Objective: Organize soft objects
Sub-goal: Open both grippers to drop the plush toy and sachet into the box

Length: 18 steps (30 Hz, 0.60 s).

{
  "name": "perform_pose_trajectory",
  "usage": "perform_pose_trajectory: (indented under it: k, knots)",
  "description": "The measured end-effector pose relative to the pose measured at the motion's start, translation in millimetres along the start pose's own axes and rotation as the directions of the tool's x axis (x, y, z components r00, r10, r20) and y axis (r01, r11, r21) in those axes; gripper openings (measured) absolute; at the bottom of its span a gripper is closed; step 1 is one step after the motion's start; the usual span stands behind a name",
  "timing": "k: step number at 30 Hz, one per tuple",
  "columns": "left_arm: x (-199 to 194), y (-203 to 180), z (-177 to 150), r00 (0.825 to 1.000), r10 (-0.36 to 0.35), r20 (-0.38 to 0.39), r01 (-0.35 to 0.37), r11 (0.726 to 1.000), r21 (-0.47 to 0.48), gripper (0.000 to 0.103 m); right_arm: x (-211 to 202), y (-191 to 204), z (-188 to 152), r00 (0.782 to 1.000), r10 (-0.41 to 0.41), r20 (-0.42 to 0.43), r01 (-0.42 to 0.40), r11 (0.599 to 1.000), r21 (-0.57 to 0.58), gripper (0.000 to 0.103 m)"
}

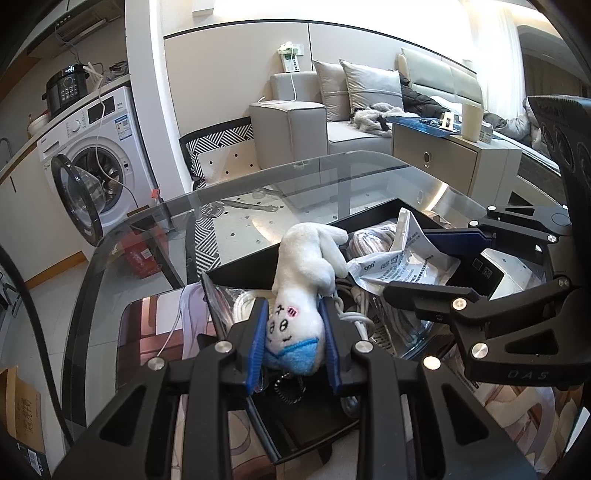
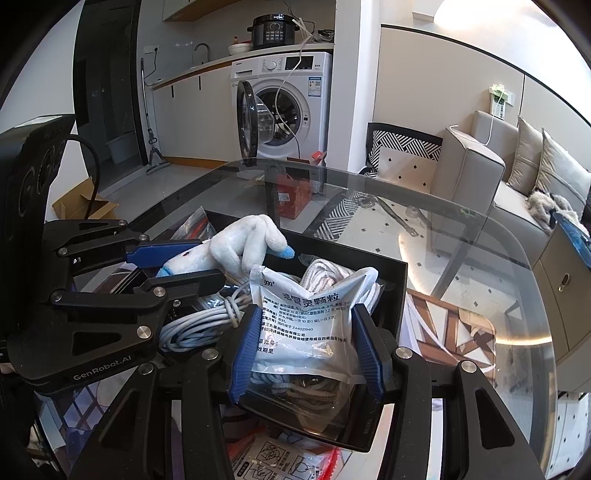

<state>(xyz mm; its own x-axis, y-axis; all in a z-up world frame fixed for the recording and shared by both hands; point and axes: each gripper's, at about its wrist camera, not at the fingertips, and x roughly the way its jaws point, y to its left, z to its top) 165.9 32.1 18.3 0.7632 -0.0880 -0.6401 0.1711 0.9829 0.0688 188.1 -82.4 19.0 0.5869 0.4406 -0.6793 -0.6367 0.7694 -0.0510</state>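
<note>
Kitchen and lounge behind a glass table (image 1: 155,236)
A washing machine (image 2: 291,107) is seen open; a cooker (image 2: 271,29) is set on top; cushions (image 1: 369,88) are propped on a sofa (image 1: 295,122).

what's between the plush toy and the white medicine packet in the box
In the right wrist view, a coiled pale cable lies in the black box between the white plush toy and the medicine packet; the packet's top corner nearly reaches the toy.

so the plush toy (image 1: 310,273) is white with blue tips and a pink cheek, the medicine sachet (image 2: 314,317) is white with dark print, the tray (image 2: 388,273) is black, and the rug (image 2: 391,147) has black-and-white stripes.
</note>
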Motion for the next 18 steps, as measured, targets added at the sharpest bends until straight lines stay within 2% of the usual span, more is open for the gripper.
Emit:
perform_pose_trajectory:
  k: [5,8,14,16,17,18]
  knots:
    - [0.0,0.4,1.1,1.0,0.003,-0.011,-0.003,1.0,-0.001,0.029,-0.7,0.7,-1.3,1.0,0.004,0.001,-0.004,1.0,-0.001,0.051]
    - [1.0,-3.9,0.7,1.0,0.004,-0.014,-0.004,1.0,0.013,0.037,-3.9,1.7,-3.1,0.999,0.036,0.005,-0.036,0.999,-0.017,0.061]
    - [-2.3,-2.8,0.6,1.0,-0.022,-0.016,0.022,1.0,-0.016,0.043,-22.6,6.7,-8.7,0.998,0.01,0.065,-0.005,0.997,-0.083,0.085]
    - [-5.6,-3.3,-0.4,1.0,-0.016,-0.01,0.016,1.0,-0.018,0.048,-26.5,5.4,-10.0,0.997,-0.001,0.072,0.007,0.996,-0.083,0.088]
    - [-7.8,-3.8,-0.5,1.0,-0.01,-0.007,0.01,1.0,-0.021,0.055,-27.7,3.6,-11.0,0.998,-0.007,0.068,0.012,0.997,-0.082,0.089]
    - [-10.9,-4.6,-0.5,1.0,-0.02,0.001,0.02,1.0,-0.025,0.057,-29.3,2.4,-11.8,0.998,-0.008,0.067,0.013,0.997,-0.08,0.092]
